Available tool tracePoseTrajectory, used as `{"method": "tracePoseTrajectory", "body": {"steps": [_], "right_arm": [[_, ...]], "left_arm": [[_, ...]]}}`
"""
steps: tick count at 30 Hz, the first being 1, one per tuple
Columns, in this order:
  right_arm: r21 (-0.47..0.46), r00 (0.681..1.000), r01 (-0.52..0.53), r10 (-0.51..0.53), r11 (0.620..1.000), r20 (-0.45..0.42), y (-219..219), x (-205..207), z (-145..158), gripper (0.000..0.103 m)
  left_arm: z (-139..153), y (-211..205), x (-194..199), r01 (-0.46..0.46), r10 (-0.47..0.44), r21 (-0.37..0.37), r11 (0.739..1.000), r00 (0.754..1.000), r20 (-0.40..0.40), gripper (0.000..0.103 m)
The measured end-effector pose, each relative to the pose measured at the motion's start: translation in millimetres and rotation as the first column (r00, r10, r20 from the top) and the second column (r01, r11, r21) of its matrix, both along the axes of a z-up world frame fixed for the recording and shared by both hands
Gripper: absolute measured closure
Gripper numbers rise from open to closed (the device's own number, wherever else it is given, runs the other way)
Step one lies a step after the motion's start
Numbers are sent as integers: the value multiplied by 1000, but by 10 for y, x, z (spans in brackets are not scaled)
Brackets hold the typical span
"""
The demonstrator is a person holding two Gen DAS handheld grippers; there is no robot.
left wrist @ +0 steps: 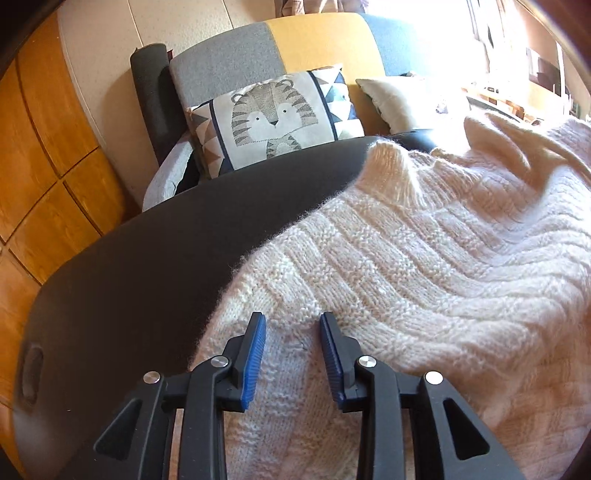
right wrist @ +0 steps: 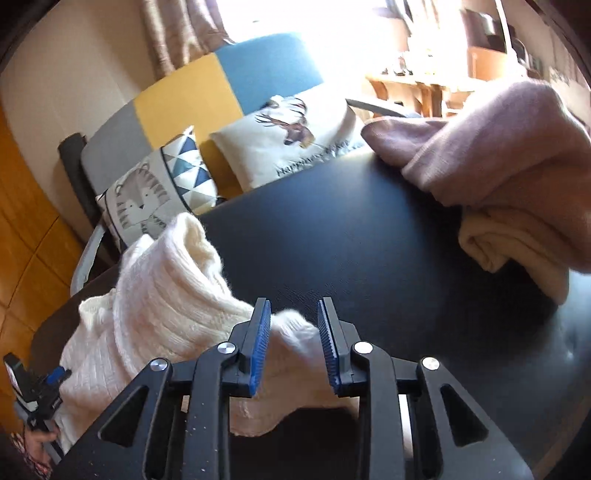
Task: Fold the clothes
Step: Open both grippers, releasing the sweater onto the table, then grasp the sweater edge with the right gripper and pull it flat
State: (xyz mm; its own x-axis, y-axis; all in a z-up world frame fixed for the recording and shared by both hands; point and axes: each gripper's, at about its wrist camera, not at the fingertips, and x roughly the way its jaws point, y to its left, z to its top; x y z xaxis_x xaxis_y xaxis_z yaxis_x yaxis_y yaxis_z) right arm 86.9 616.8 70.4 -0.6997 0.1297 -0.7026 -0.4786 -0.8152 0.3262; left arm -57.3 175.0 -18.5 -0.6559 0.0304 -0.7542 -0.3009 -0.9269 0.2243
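the white sweater (left wrist: 406, 266) lies rumpled by the worktop (left wrist: 147, 258) left edge. the left hand-held gripper (left wrist: 292, 319) hovers narrowly parted, empty; the right hand-held gripper (right wrist: 293, 306) straddles a fold, seemingly unclamped. a hem corner should be pinched before lifting.

A grey, yellow and blue sofa (left wrist: 295, 48) sits at twelve o'clock against a cream wall (left wrist: 110, 55). Wooden cabinet doors (left wrist: 40, 147) fill nine o'clock; window glare (right wrist: 332, 22) at one.
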Motion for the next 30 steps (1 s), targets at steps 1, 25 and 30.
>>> {"method": "tracePoseTrajectory", "body": {"steps": [1, 25, 30], "right_arm": [[6, 1000, 8, -8, 1000, -25, -62, 90, 26, 63], [-206, 863, -504, 487, 839, -133, -2253, 87, -38, 88], [-226, 809, -586, 545, 778, -221, -2538, -135, 148, 88]], "left_arm": [[25, 32, 13, -14, 14, -4, 1000, 1000, 9, 73], [139, 66, 1727, -69, 11, 448, 891, 991, 131, 73], [155, -85, 1753, -111, 58, 461, 880, 990, 129, 73]]}}
